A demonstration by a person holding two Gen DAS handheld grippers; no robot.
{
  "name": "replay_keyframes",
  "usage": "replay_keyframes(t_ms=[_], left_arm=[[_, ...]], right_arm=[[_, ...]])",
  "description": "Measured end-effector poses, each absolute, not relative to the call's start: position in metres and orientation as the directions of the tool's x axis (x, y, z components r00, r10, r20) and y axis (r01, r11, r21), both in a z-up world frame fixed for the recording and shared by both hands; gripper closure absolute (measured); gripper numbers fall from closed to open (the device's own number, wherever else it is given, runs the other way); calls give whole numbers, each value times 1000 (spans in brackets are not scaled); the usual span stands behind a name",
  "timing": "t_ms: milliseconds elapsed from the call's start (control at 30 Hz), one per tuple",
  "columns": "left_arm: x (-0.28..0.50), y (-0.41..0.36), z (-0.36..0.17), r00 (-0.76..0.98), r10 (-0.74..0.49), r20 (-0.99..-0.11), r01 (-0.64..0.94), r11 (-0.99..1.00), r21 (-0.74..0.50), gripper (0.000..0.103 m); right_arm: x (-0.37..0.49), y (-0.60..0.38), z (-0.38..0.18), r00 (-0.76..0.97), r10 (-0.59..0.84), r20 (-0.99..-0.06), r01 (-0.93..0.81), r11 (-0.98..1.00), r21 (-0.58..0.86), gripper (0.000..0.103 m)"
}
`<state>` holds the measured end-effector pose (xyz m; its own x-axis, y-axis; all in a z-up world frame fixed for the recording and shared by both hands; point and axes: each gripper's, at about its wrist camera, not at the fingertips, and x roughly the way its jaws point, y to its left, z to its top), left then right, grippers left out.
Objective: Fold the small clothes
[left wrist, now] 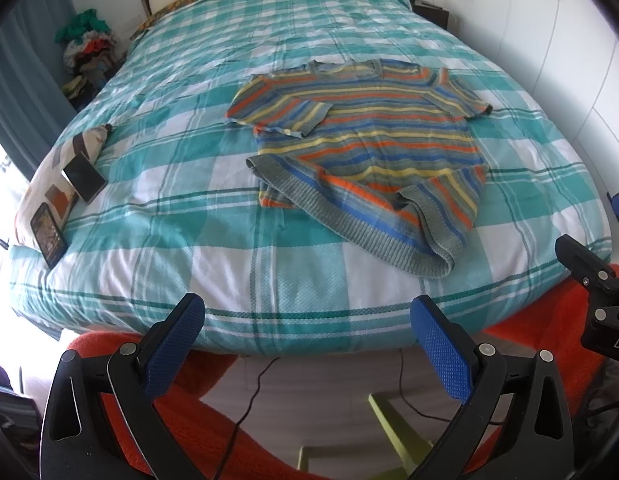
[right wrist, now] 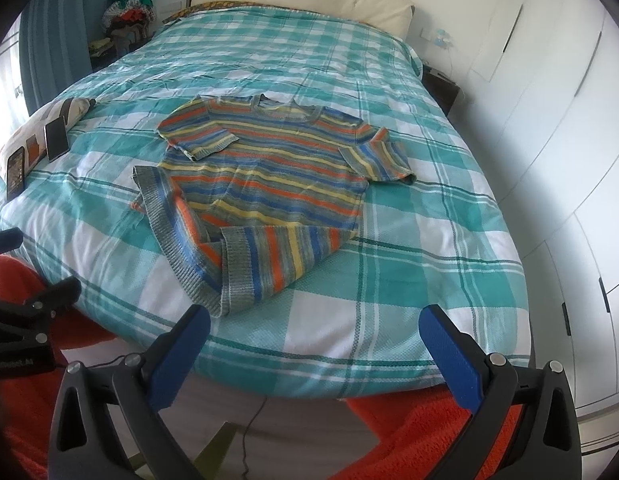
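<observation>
Striped multicolour knit sweater point(left wrist: 365, 136) mid-frame on teal-checked bedcover point(left wrist: 189, 240); left gripper point(left wrist: 309, 344), right gripper point(right wrist: 315, 344) bottom, jaws open, empty.

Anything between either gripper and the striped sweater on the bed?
Nothing visible. Both the left gripper and the right gripper are open, off the bed's near edge, with only bare checked duvet between them and the striped sweater. The two phones lie far left, out of the path.
</observation>
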<state>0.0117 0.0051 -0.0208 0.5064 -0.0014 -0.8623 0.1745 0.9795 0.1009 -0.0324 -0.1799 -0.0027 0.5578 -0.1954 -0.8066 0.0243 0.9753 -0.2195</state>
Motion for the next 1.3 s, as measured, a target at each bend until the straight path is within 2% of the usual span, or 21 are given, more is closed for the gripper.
replay_keyframes(t_ms=[667, 800, 900, 1033, 1100, 1233, 1267, 1300], left_arm=[[12, 8, -27, 497, 2, -868, 176, 979, 103, 0], [18, 17, -31, 494, 29, -869, 149, 982, 117, 0], [26, 34, -33, 476, 29, -879, 96, 992, 84, 0], [32, 49, -38, 461, 32, -887, 44, 997, 59, 0], [31, 51, -38, 456, 26, -890, 40, 998, 50, 0], [28, 56, -40, 446, 21, -895, 31, 999, 38, 0], [28, 60, -40, 444, 24, -896, 24, 999, 38, 0], [27, 65, -41, 442, 31, -896, 14, 999, 41, 0]], right_arm=[[-31, -179, -10, 539, -223, -812, 28, 968, -248, 0], [-21, -196, -17, 543, -172, -822, 15, 981, -195, 0], [-1, -211, -31, 543, -157, -825, 17, 984, -176, 0], [45, -202, -58, 486, 28, -873, -64, 998, -4, 3], [70, -185, -74, 467, 100, -879, -99, 993, 61, 17], [103, -154, -130, 349, 140, -926, -129, 986, 101, 30], [104, -151, -144, 329, 122, -936, -139, 987, 80, 52], [102, -153, -151, 327, 102, -939, -130, 990, 63, 84]])
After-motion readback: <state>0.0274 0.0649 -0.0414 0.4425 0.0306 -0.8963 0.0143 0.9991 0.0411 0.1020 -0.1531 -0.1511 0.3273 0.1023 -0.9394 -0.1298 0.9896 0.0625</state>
